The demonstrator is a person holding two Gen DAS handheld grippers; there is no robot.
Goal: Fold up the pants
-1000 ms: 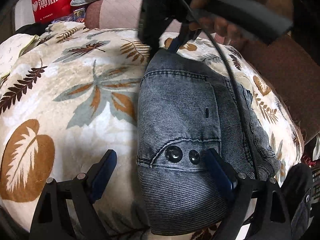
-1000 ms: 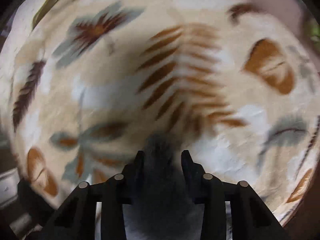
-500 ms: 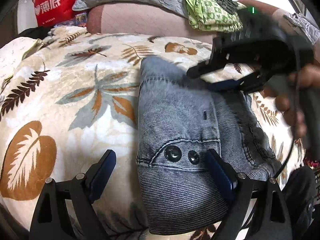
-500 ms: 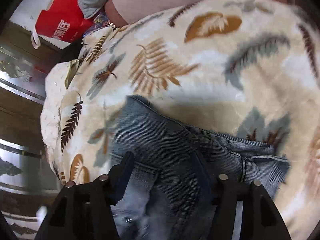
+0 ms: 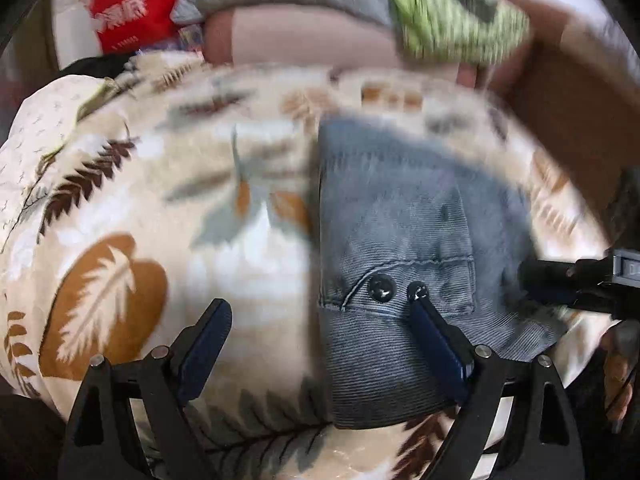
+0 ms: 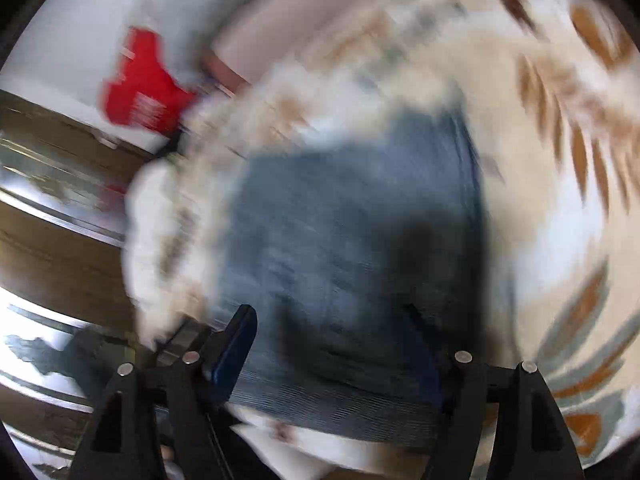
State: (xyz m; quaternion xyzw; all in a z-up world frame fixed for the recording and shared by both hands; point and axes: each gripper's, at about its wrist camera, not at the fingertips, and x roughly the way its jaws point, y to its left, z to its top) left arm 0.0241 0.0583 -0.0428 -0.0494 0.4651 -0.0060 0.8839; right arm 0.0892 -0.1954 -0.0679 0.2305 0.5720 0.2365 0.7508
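On the right half of the leaf-print blanket (image 5: 120, 208), the jeans (image 5: 392, 216) lie folded into a compact block, long axis running from the near edge toward the sofa back (image 5: 304, 36). The fold looks mostly done, and what's left is probably a final tidy or a last fold along that axis.

Left gripper (image 5: 320, 344) hangs over the near end, fingers spread wide and holding nothing. Its right finger (image 5: 436, 336) sits over the denim by the two snaps (image 5: 396, 288), and its left finger (image 5: 204, 344) is over bare blanket, so it straddles the jeans' left edge.

Right gripper (image 6: 332, 344) is at the jeans' right edge, with both fingers over the denim. The jaws have just been opening and nothing is pinched. The view is blurred, so I can't tell contact. Both sit close, the left nearer the snap end.
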